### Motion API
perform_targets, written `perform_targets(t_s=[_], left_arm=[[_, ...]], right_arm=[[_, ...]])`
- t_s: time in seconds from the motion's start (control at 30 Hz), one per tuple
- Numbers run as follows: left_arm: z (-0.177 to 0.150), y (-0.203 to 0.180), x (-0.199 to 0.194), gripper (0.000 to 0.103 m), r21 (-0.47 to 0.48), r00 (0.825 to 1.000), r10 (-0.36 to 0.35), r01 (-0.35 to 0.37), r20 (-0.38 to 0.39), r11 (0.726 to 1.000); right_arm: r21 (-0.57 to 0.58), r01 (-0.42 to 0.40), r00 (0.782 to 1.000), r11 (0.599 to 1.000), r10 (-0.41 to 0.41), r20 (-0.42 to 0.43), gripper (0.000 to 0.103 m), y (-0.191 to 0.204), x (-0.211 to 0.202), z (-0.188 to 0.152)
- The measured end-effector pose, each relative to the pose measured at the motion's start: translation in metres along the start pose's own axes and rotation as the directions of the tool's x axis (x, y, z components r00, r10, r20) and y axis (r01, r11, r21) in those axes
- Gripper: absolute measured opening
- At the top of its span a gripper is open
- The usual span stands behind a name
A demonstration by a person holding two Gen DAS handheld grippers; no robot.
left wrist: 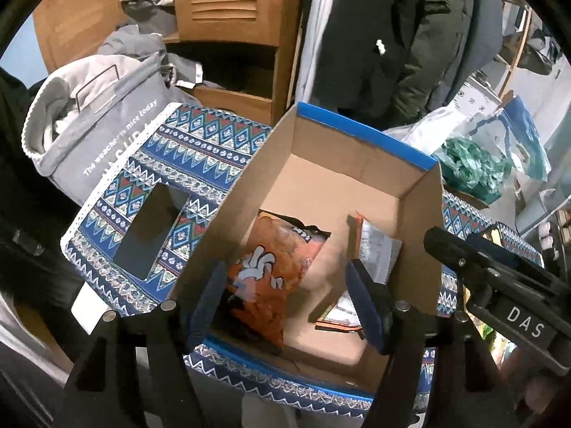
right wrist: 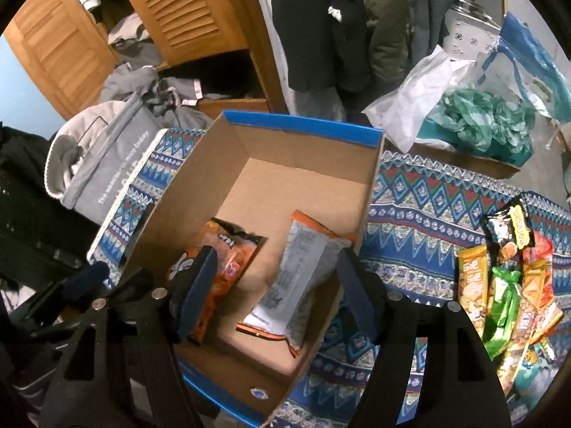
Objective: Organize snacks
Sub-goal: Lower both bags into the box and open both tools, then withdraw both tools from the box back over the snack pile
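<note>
An open cardboard box (left wrist: 321, 135) with a blue rim stands on a patterned cloth; it also shows in the right wrist view (right wrist: 200, 178). Inside lie an orange snack bag (left wrist: 264, 267) (right wrist: 228, 260) and a second bag, grey back up (left wrist: 378, 249) (right wrist: 303, 271). My left gripper (left wrist: 289, 303) is open and empty above the box's near end. My right gripper (right wrist: 274, 285) is open and empty above the box; its body (left wrist: 499, 278) shows in the left wrist view. A pile of snack packets (right wrist: 506, 285) lies on the cloth to the right.
The patterned cloth (right wrist: 421, 207) covers the table. A grey fabric basket (left wrist: 89, 135) stands at the left, a black phone (left wrist: 150, 235) lies on the cloth. Plastic bags (right wrist: 474, 117) and hanging coats (right wrist: 321, 18) stand behind, with a wooden wardrobe (right wrist: 178, 10).
</note>
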State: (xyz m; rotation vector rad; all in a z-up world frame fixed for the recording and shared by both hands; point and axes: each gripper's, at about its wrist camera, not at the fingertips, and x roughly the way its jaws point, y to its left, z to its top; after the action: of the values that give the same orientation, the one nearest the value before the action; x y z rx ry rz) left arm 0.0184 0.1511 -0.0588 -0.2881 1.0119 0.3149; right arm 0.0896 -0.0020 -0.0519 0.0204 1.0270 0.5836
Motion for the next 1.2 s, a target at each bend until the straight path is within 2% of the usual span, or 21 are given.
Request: perform_targets(t_s=[0.47, 1.2], left_arm=[[-0.005, -0.035, -0.008, 0.071, 0.045, 0.998, -0.065, 0.066, -0.023, 0.997], [-0.033, -0.128, -0.014, 0.071, 0.18, 0.981, -0.162, 0.179, -0.103, 0.967]], right_arm=[[0.031, 0.049, 0.999, 0.998, -0.049, 0.023, 0.071, -0.034, -0.024, -0.013], [0.162, 0.172, 0.984, 0.972, -0.177, 0.02, 0.071, -0.141, -0.074, -0.06]])
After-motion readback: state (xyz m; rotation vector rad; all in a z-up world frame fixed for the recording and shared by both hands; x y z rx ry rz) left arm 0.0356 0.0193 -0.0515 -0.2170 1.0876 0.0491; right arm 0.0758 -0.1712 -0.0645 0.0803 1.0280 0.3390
